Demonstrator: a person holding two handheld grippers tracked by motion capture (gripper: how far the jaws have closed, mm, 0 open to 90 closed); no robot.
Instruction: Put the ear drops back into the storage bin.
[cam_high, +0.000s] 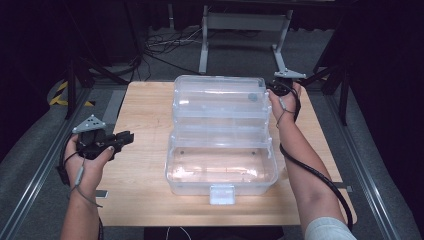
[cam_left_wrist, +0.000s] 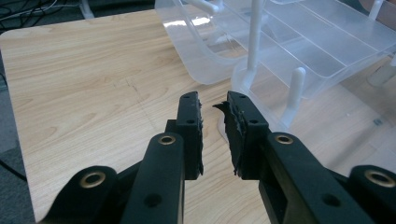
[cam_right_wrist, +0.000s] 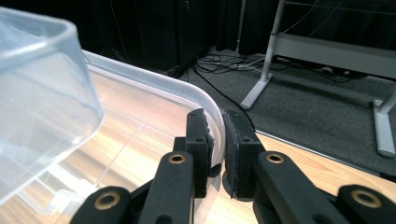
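Sitting near the middle of the wooden table (cam_high: 145, 125) is a clear plastic tackle-style box (cam_high: 220, 165), opened up so its parts step away from the person. Its long axis runs left to right across the table. The deep base tub sits nearest the person, with a white latch (cam_high: 222, 194) on its near wall pointing back toward them. Behind the tub, a tiered tray (cam_high: 220, 131) rises on white link arms, and the lid (cam_high: 218, 90) stands farthest away, its open side facing up and toward the near edge.

The right gripper (cam_high: 276, 88) is at the far right corner of the lid. In the right gripper view, the two black jaws are pinched on the lid's curved clear rim (cam_right_wrist: 205, 100), one jaw inside the rim and one outside, with just the thin plastic wall between them. The right hand (cam_high: 285, 102) reaches forward along the right side of the box.

The left gripper (cam_high: 125, 138) hangs over bare wood to the left of the box, apart from it, jaws pointing right toward the tub. In the left gripper view, its jaws stand a narrow gap apart and hold nothing, with the tray's white link arms (cam_left_wrist: 254, 42) ahead. The left hand (cam_high: 90, 155) holds it near the table's left edge.

Grey carpet and a metal table frame (cam_high: 245, 22) lie beyond the far edge.
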